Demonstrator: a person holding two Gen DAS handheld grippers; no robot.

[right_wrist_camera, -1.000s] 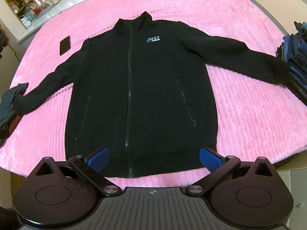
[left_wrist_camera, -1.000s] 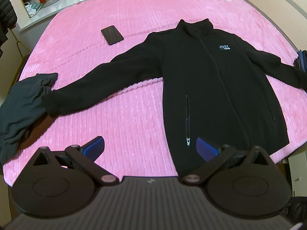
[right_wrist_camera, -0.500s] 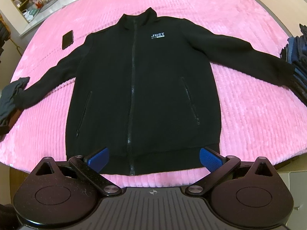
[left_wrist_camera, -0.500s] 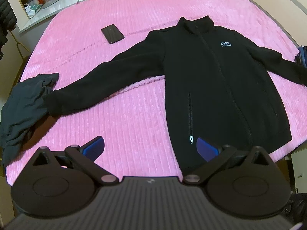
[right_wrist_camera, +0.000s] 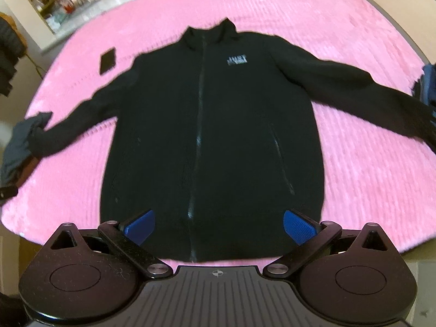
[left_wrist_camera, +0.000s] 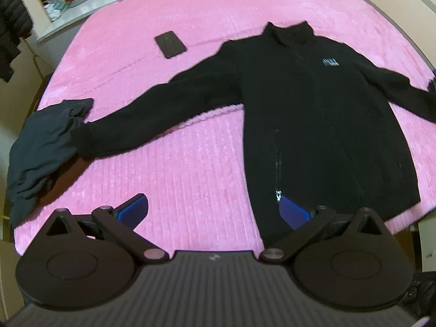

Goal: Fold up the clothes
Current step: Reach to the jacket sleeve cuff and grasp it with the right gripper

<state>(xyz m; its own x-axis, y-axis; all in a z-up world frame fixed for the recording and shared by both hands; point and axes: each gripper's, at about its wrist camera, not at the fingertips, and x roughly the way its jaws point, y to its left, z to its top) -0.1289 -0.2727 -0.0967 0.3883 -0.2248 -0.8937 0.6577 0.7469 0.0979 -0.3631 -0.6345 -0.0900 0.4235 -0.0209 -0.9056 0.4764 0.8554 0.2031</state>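
Across the pink bed (left_wrist_camera: 190,169) a black jacket (right_wrist_camera: 207,136) lies flat, front up, zipped, both sleeves spread wide. Beside its left-hand cuff sits a crumpled dark grey garment (left_wrist_camera: 41,147), touching the sleeve end; stacked blue clothes (right_wrist_camera: 427,87) sit by the other cuff. Near the collar lies a dark phone (left_wrist_camera: 170,44). Both the left tool (left_wrist_camera: 214,209) and the right tool (right_wrist_camera: 218,224) hang released, blue pads apart, above the jacket's hem.
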